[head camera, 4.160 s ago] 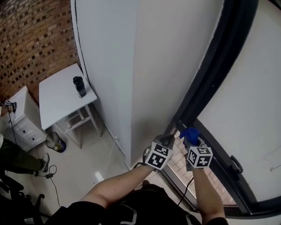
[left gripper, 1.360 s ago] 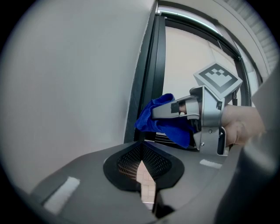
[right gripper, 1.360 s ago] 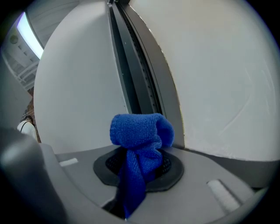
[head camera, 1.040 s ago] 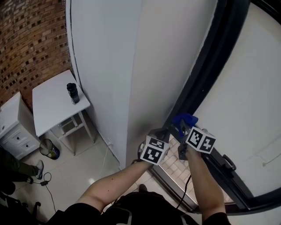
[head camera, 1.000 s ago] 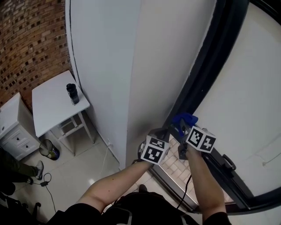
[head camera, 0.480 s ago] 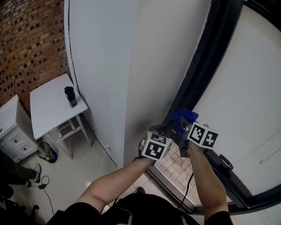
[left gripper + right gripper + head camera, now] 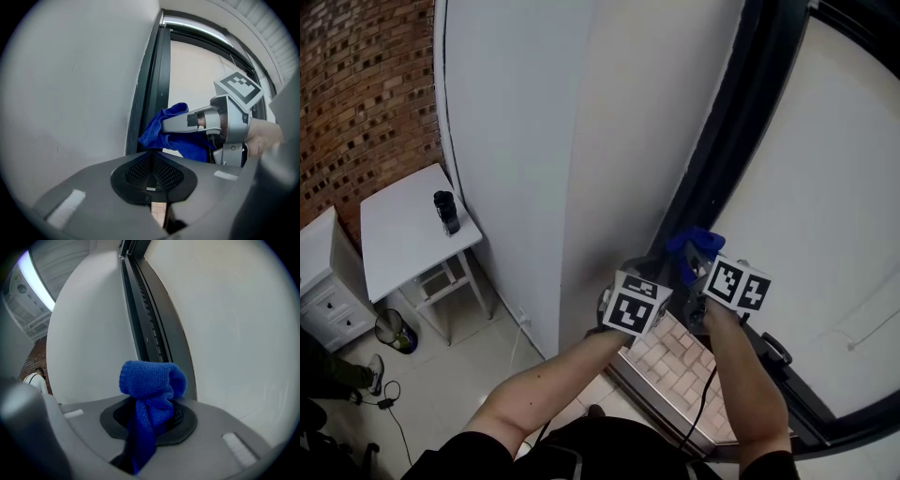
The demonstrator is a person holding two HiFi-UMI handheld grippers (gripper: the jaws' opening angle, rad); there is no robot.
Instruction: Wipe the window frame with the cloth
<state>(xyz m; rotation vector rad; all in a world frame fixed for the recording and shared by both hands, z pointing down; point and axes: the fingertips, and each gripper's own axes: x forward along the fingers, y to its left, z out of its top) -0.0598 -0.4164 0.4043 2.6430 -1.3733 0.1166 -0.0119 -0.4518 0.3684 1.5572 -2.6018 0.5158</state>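
Seen from above, the left gripper [image 7: 649, 273] and right gripper [image 7: 705, 268] are held side by side at the foot of the dark window frame [image 7: 727, 141], marker cubes facing up. A bunched blue cloth [image 7: 694, 247] sticks out of the right gripper's front, up against the frame. A white wall [image 7: 581, 131] rises just left of the frame. Lower left, a dark bottle [image 7: 445, 212] stands upright on a white table [image 7: 398, 244], near the table edge that runs along the wall. A small bin [image 7: 395, 330] sits on the floor beside the table's legs.
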